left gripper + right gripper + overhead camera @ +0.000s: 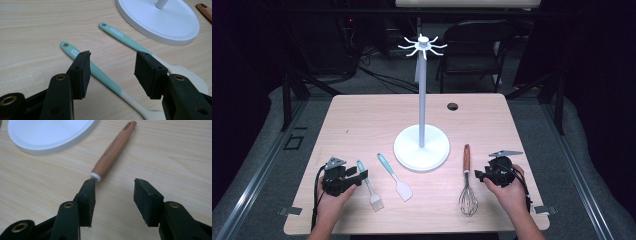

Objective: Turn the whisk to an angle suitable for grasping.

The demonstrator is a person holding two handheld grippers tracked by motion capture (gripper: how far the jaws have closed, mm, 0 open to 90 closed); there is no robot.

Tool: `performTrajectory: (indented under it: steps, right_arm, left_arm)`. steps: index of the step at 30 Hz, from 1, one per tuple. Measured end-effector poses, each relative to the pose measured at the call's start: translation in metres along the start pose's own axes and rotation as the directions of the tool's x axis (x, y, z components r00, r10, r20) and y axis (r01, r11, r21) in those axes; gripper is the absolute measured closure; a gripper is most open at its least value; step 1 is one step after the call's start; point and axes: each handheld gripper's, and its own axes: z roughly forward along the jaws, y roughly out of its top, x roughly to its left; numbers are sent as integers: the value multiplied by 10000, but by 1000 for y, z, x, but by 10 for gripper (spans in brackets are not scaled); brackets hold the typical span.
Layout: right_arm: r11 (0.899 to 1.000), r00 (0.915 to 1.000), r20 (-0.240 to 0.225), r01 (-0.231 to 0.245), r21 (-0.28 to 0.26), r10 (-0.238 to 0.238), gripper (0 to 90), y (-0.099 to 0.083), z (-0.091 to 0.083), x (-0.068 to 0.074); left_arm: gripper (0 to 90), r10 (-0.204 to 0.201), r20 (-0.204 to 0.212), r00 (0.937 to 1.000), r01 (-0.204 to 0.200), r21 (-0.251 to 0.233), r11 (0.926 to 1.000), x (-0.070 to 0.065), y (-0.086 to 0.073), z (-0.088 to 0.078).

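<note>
- White hook-topped utensil stand [421, 145] at table centre; hooks [423, 46] all bare.
- Teal-handled pastry brush [370, 187] and teal-handled pale spatula [395, 177] lie flat at 7 o'clock of the base; wood-handled wire whisk [467, 185] at 4 o'clock.
- Left gripper [357, 178]: jaws apart, empty, just beside the brush handle.
- Right gripper [480, 174]: jaws apart, empty, beside the whisk.
- Judgement: likely hanging job, nothing hung; all three remain.
</note>
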Motion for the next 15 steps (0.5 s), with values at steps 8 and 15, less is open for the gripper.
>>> performTrajectory:
  steps: [8,15]
  right_arm:
    - [9986,9997,-143,214,477,-207,528,17,15,14]
    - [9964,9999,80,112,842,-119,505,22,29,17]
  left_arm:
    - [473,-110,-42,9999,110,2,9999,3,-1,-1]
    - [477,-147,18,9999,147,39,9999,6,0,-2]
